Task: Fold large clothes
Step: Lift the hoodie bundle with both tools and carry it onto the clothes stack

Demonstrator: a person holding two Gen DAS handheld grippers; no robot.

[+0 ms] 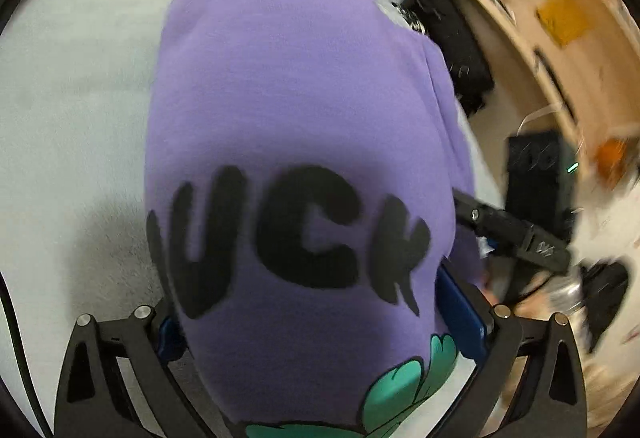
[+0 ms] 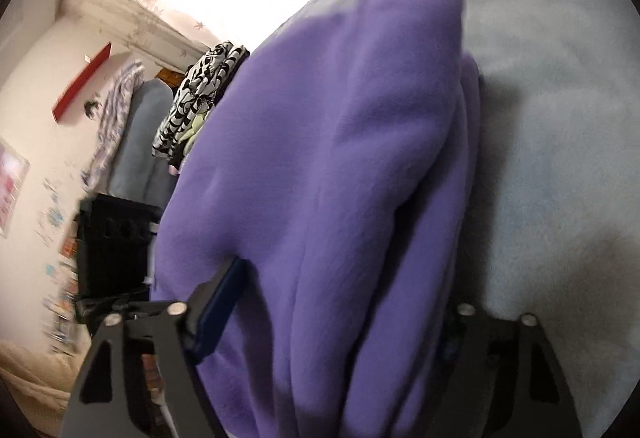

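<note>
Garment: purple sweatshirt (image 1: 280,109) is held above the pale grey blanket (image 1: 72,77) | Print: black letters "UCK" are read, first letter cut off, green graphic below | Left gripper (image 1: 320,322): jaws are spread wide, bunched fabric is clamped between | Right gripper (image 2: 332,318): jaws are likewise parted around thick folds, which are gripped.

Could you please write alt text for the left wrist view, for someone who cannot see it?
The left gripper is clamped on a purple sweatshirt with black lettering, which drapes over a pale grey bed cover.
</note>
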